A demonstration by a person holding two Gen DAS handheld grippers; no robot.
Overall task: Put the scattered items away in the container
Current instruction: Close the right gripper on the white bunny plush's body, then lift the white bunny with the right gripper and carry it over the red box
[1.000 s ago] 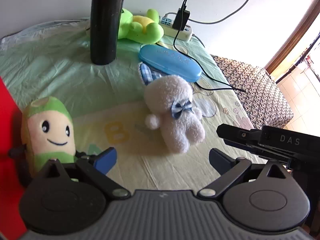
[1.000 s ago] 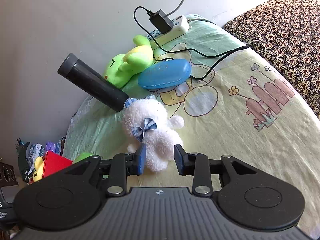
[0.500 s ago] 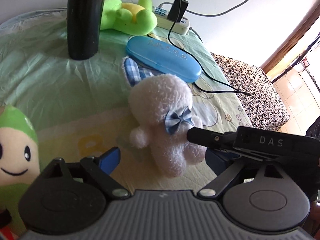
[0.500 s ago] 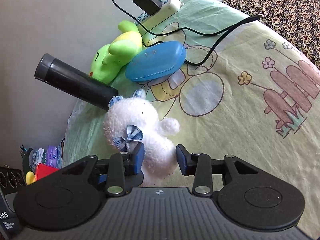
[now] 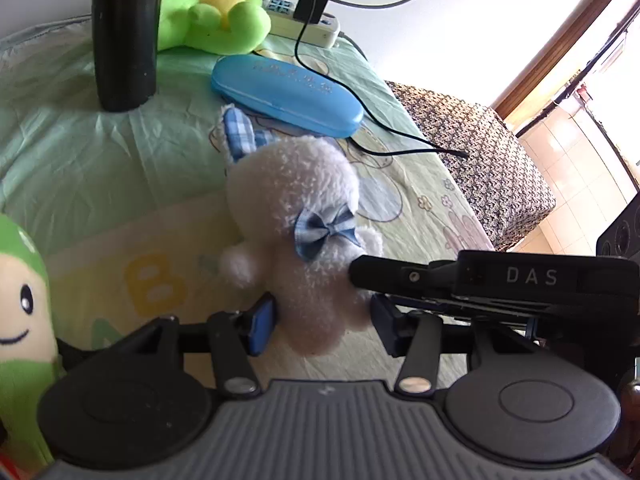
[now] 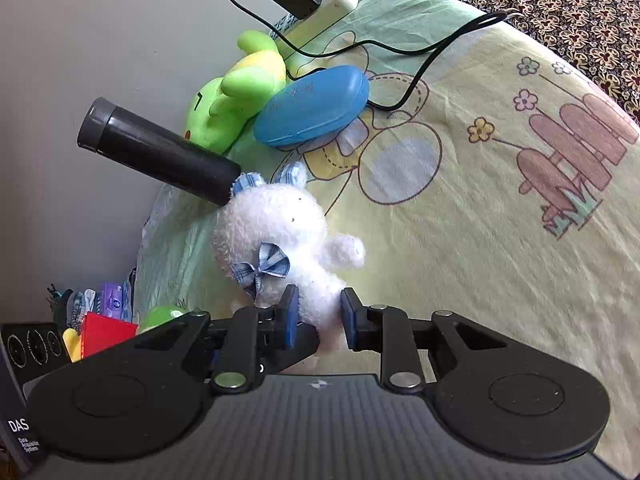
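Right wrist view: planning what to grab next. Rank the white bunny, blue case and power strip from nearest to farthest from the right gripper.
1. White bunny, between the right gripper fingers.
2. Blue case, mid-table beyond the bunny.
3. Power strip, far edge by the wall.

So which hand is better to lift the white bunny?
Probably left. The left gripper is shut across the white bunny's lower body; the right gripper, jaws just closing, pinches only a narrow end.

The plush rabbit lies on the sheet at centre. Behind it lies the glasses case; behind that, the frog plush and power strip. The flask stands rear-left, apparently upright. 1 smiling plush sits at the left edge.
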